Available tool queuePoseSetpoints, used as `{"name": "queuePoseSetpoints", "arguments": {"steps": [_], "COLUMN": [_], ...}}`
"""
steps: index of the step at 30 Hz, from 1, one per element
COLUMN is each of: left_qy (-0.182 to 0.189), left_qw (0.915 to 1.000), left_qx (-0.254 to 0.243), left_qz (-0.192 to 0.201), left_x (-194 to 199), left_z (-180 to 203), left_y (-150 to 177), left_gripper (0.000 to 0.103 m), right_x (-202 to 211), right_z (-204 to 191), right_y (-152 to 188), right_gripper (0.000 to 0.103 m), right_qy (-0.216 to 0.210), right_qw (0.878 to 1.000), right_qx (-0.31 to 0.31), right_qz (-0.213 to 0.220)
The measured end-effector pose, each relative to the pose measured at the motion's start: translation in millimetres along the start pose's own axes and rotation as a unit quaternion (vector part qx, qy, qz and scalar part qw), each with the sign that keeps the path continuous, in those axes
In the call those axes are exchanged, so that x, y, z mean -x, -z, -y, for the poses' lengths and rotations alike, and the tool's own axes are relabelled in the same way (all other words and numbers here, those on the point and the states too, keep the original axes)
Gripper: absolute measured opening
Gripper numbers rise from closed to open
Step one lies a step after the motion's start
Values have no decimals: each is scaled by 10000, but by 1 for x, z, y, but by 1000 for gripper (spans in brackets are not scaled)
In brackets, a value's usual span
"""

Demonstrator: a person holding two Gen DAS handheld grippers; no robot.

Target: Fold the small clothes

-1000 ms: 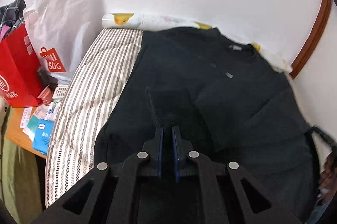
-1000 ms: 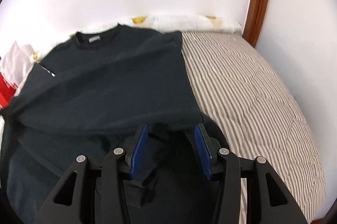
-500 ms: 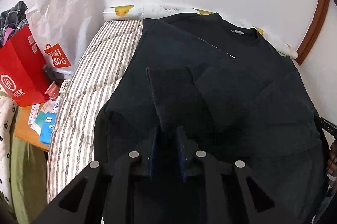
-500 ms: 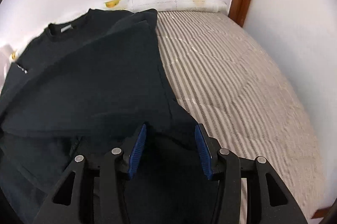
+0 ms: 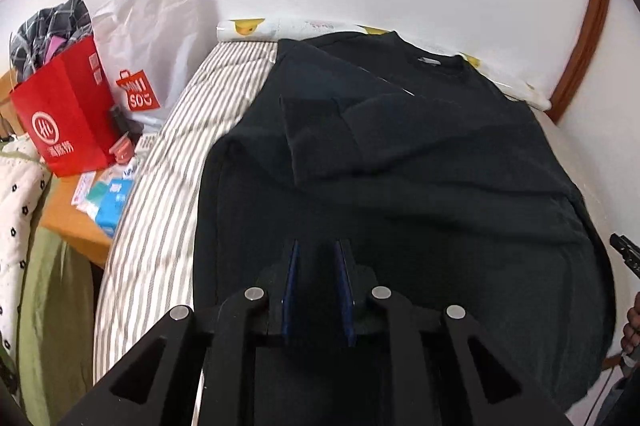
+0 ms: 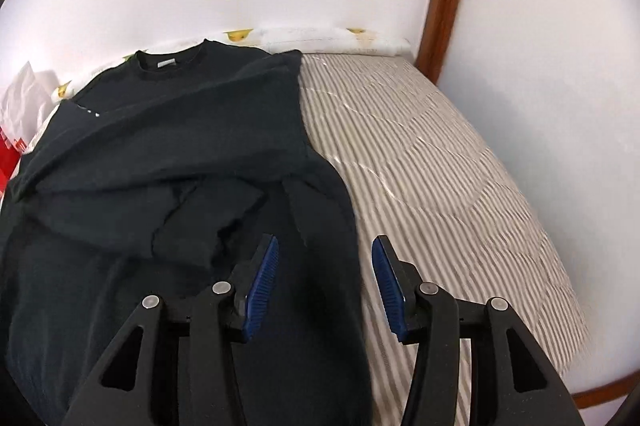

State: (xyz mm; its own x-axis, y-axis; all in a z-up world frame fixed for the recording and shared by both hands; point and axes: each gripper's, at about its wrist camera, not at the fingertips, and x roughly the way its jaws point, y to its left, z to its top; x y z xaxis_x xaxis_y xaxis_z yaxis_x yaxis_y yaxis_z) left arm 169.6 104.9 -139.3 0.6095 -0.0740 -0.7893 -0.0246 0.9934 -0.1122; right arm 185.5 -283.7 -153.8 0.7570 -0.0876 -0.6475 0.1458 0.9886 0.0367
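both grippers released since earlier frame: left gripper (image 5: 316,282) slightly parted, right gripper (image 6: 324,282) spread wide, empty; sleeves lie folded inward on black cotton t-shirt (image 5: 420,165), striped mattress (image 6: 432,165) beneath.

I count one black T-shirt (image 5: 420,161) spread on one striped bed (image 6: 432,161), with one rolled printed sheet (image 5: 256,27) at its twelve-o'clock edge. At ten o'clock from my left hand-held gripper (image 5: 316,286) stand two shopping bags, one red bag (image 5: 68,113) and one white bag (image 5: 148,41). I hold two hand-held grippers, counting my right hand-held gripper (image 6: 324,282), each with two blue-padded fingers.
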Motion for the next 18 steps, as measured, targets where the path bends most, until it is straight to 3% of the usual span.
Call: {"name": "queuePoseSetpoints", "arguments": {"steps": [5, 16, 18], "left_qy": [-87, -16, 23], "left_qw": [9999, 9992, 9991], "left_qx": [113, 398, 409], "left_qz": [-77, -46, -52], "left_x": [20, 54, 55], "left_z": [-9, -35, -37], "left_y": [31, 103, 109], "left_gripper": [18, 52, 53], "right_x": [17, 39, 39], "right_z": [20, 34, 32], "right_y": [34, 109, 116], "right_gripper": [48, 48, 48], "right_qy": [-166, -654, -778], "right_qw": [9995, 9962, 9951], "right_qx": [-108, -156, -153], "right_qz": [-262, -558, -588]}}
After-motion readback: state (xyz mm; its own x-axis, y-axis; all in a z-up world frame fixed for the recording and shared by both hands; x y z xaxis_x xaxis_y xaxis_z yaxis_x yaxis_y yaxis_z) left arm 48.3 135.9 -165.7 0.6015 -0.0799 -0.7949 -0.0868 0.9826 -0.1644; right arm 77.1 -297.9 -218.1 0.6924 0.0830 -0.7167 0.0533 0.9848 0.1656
